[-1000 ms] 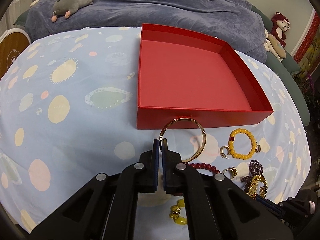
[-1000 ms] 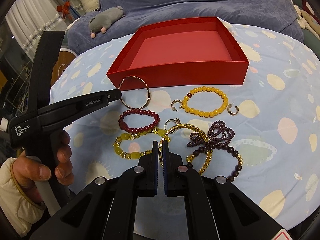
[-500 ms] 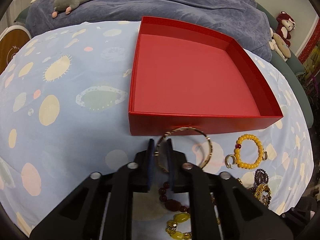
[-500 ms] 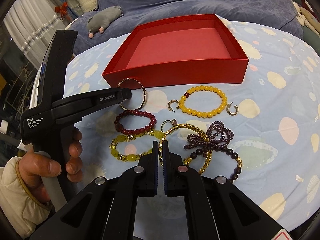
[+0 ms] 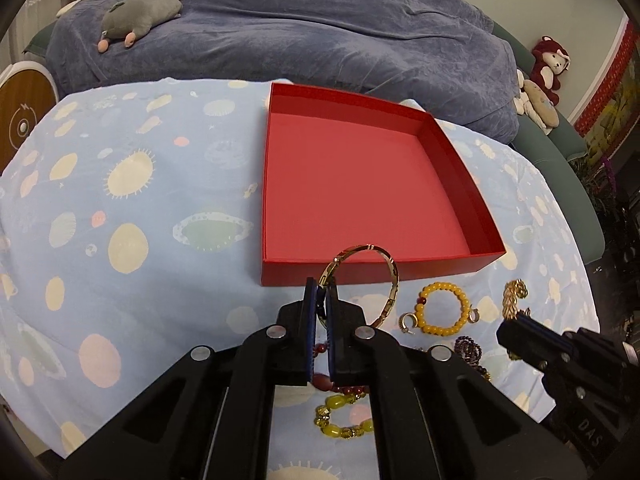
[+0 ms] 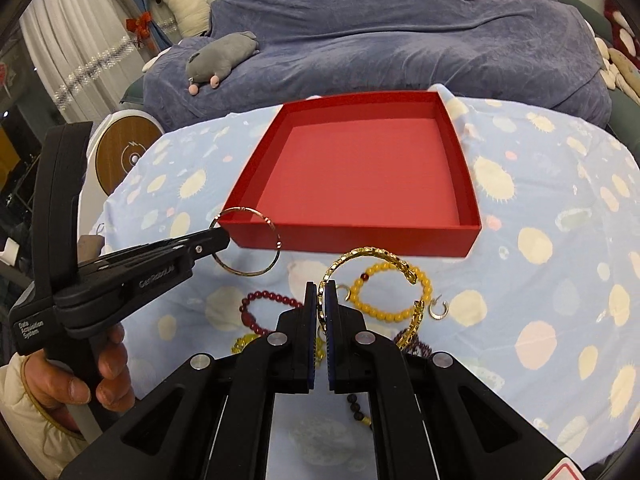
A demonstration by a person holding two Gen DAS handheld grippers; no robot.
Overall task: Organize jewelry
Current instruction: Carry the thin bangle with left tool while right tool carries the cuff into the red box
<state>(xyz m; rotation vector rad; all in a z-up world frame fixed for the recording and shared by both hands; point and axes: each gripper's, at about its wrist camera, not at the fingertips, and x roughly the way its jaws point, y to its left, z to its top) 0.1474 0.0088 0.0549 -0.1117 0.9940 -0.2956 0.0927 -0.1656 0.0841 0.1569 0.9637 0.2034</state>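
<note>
While the right gripper (image 6: 320,288) is clamped on a gold chain bracelet (image 6: 372,253), that bracelet is half hidden in the left view; a thin gold bangle (image 5: 394,280) is pinched by the left gripper (image 5: 321,286) before the red box (image 5: 280,136); a hand (image 6: 80,376) is seen only from the right.

Shiny gold metal bangle (image 5: 394,276); matt red card box (image 5: 360,176); printed cloth (image 5: 120,200).

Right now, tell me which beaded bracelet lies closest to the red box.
The yellow bead bracelet, with one dark red bead. It lies just before the red box; the dark red bead bracelet and the yellow-green one sit farther back.
</note>
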